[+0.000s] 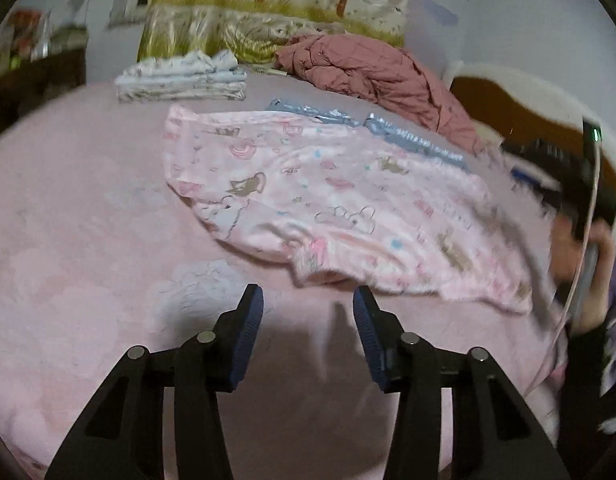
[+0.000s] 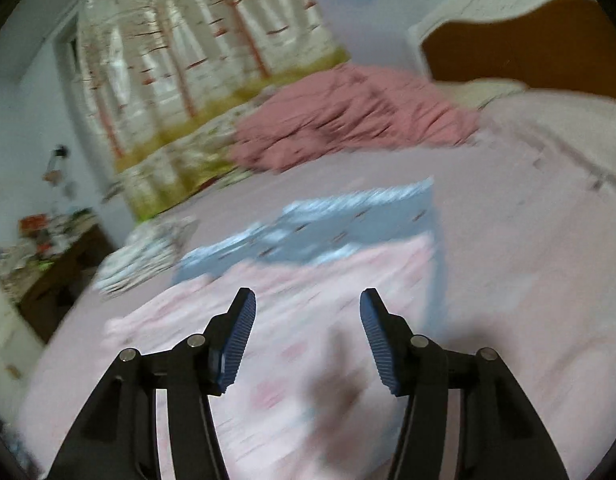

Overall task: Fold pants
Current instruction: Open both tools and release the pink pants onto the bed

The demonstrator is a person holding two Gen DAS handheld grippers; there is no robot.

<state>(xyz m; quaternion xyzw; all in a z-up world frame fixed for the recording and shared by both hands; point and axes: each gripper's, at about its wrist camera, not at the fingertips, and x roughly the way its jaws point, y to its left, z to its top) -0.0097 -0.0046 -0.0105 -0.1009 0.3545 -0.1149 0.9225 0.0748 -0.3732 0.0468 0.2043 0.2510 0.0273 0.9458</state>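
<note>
The bed, under a soft pink sheet with faint cloud prints, fills both views. On it the pants lie flat at about twelve to two o'clock of the left gripper: thin pink cotton printed with small animals and rainbows, already doubled into one long strip with rumpled edges. A blue garment with a pale frilled edge peeks out from beneath its far side.

Judging by this, one fold looks done and both tools are free, so the next step is probably to take one end of the strip and carry it over to the other. That calls for pinching both layers at the edge so the limp cloth does not slide apart.

At one o'clock, well beyond, sits a crumpled quilt, dusty rose and puffy. At eleven o'clock a stack of folded pale printed cloths sits square and neat.

The left gripper's jaws stand apart, nothing between them, just short of the pants' near edge. The right gripper is likewise spread and empty, over the pants, though its view is badly blurred.
</note>
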